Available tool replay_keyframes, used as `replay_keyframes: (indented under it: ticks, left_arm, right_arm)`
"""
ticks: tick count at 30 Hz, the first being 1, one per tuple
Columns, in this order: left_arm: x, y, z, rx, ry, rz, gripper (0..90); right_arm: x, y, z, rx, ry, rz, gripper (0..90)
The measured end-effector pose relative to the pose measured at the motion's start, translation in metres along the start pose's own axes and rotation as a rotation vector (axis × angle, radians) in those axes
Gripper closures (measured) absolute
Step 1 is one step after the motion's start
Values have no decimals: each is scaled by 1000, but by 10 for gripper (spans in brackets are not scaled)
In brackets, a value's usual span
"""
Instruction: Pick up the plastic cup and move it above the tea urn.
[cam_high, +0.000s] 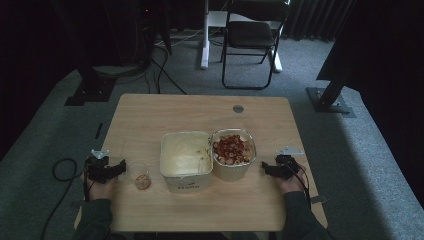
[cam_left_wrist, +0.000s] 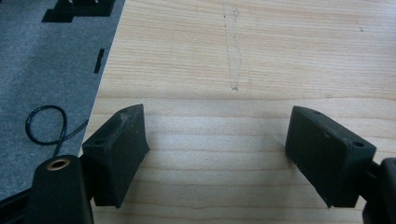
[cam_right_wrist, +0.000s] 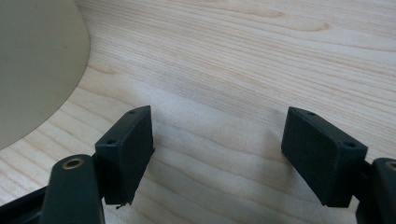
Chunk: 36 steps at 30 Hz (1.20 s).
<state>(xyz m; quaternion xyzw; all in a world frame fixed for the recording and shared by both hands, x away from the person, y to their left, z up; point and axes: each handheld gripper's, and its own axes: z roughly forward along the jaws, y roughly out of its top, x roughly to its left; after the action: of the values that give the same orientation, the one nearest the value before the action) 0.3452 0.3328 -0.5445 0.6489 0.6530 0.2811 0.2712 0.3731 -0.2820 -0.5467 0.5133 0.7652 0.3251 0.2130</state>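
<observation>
Both grippers rest low at the near edge of the wooden table (cam_high: 200, 107), jaws spread wide and holding nothing. Left gripper (cam_high: 116, 169) sits just left of a small clear cup (cam_high: 141, 176) with brownish contents; right gripper (cam_high: 265, 169) sits just right of the round tub of mixed food (cam_high: 233, 150), whose pale wall (cam_right_wrist: 37, 65) curves in ahead-left of its jaws. A square cream tub (cam_high: 185, 156) stands between cup and round tub, touching the latter. Judgement: approach the cup level, jaws straddling the wall, close gently since thin plastic may flex or tip. Cup contents are too small and dim to identify; lettering on the square tub is illegible.
</observation>
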Motion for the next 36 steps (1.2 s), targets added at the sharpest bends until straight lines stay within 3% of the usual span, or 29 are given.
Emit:
replay_keyframes:
  ticks: [6,9,10,13,17,21,25,28,29,30,32,33,36]
  left_arm:
    - [0,0,0,0,1,-1,207]
    - [0,0,0,1,3,-3,207]
    - [-1,0,0,1,4,-5,207]
    - [-1,0,0,1,5,-6,206]
    - [-1,0,0,4,7,-4,201]
    - [-1,1,1,4,8,-4,198]
    - [-1,1,1,3,8,-4,196]
    - [-1,1,1,3,8,-5,196]
    - [-1,1,1,3,8,-5,196]
    - [-2,1,1,2,7,-6,196]
    - [-2,1,1,2,7,-6,196]
    - [-2,1,1,3,7,-6,196]
    - [-2,1,1,3,7,-5,196]
  right_arm:
    - [2,4,2,11,-6,4,282]
    - [6,8,0,38,-5,-1,396]
    - [8,12,0,49,-25,4,432]
    - [8,16,0,32,-28,2,458]
    - [2,31,-4,-15,23,63,497]
    - [-4,47,-4,-42,55,97,523]
    - [-5,63,-1,-56,52,96,523]
    - [-1,86,3,-88,65,111,512]
    - [-1,86,3,-88,65,111,512]
    - [3,102,6,-100,70,100,514]
    - [4,107,7,-106,63,100,517]
    - [5,121,13,-109,56,99,519]
    - [3,136,27,-77,48,113,518]
